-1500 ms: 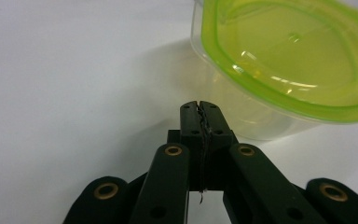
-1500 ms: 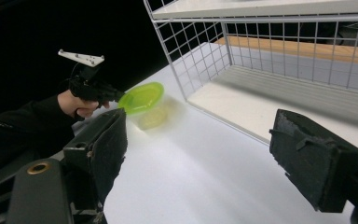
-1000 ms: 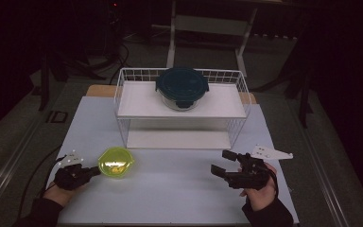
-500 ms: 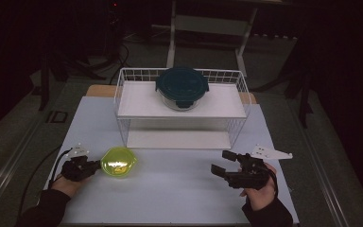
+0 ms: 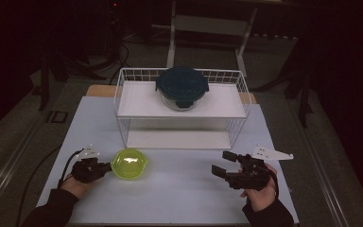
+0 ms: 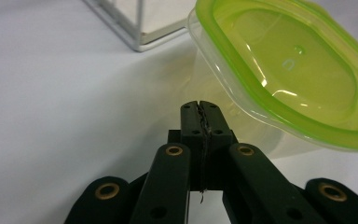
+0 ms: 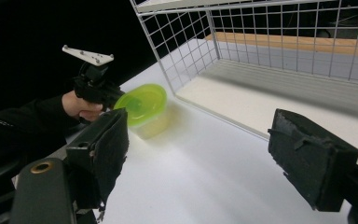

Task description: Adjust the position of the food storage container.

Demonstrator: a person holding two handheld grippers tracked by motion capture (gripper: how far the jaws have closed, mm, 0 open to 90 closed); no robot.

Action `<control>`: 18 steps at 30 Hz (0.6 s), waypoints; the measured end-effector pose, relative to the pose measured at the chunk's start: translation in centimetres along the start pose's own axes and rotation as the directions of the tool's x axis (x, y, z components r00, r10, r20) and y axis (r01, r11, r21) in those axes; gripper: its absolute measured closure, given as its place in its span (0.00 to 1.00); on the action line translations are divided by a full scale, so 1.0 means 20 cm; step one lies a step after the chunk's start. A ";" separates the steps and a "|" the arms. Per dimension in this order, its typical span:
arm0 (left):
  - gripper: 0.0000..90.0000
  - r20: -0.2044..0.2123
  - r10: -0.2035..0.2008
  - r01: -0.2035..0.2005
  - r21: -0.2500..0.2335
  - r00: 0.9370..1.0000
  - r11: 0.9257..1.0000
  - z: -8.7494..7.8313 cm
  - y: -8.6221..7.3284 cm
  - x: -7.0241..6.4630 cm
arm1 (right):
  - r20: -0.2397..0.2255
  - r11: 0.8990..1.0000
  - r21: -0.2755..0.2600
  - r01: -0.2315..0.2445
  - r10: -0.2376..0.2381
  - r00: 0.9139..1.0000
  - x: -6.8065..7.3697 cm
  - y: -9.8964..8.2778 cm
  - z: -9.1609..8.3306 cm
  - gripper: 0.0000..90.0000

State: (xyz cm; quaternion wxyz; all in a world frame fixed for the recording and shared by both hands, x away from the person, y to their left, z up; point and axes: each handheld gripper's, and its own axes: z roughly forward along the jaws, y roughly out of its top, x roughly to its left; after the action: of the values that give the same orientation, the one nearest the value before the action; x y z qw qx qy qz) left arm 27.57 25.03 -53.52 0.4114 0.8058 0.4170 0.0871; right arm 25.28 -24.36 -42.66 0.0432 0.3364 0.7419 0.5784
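Observation:
A clear container with a yellow-green lid (image 5: 129, 163) stands on the white table (image 5: 184, 198), in front of the rack's left corner. My left gripper (image 5: 108, 166) is just left of it, jaws shut with nothing between them. In the left gripper view the closed tips (image 6: 200, 109) sit against the container's clear wall (image 6: 242, 121), under the green lid rim (image 6: 284, 70). My right gripper (image 5: 221, 162) rests at the table's right side, open, with only bare table between its pads (image 7: 107, 149). Its view shows the green-lidded container (image 7: 142, 105) and the left gripper (image 7: 114, 99) farther off.
A white wire rack (image 5: 123, 85) stands at the back middle, with a shelf board on top and a lower board (image 5: 179, 139). On the top shelf sits a round container with a dark teal lid (image 5: 182, 85). Dark floor surrounds the table.
My left gripper has slid to the right across the table, and the green-lidded container has moved right with it. The right gripper has stayed where it was.

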 end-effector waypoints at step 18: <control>0.99 0.074 0.013 -0.015 0.026 0.997 1.000 0.08 0.03 -0.09 | -0.004 1.000 -0.005 -0.003 0.003 1.000 0.00 0.00 -0.01 0.22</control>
State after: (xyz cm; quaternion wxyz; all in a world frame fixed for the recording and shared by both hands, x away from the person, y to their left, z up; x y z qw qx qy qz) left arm 27.65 22.56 -53.78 0.4152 0.8167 0.3972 0.0546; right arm 25.19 -24.47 -42.56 0.0418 0.3361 0.7402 0.5809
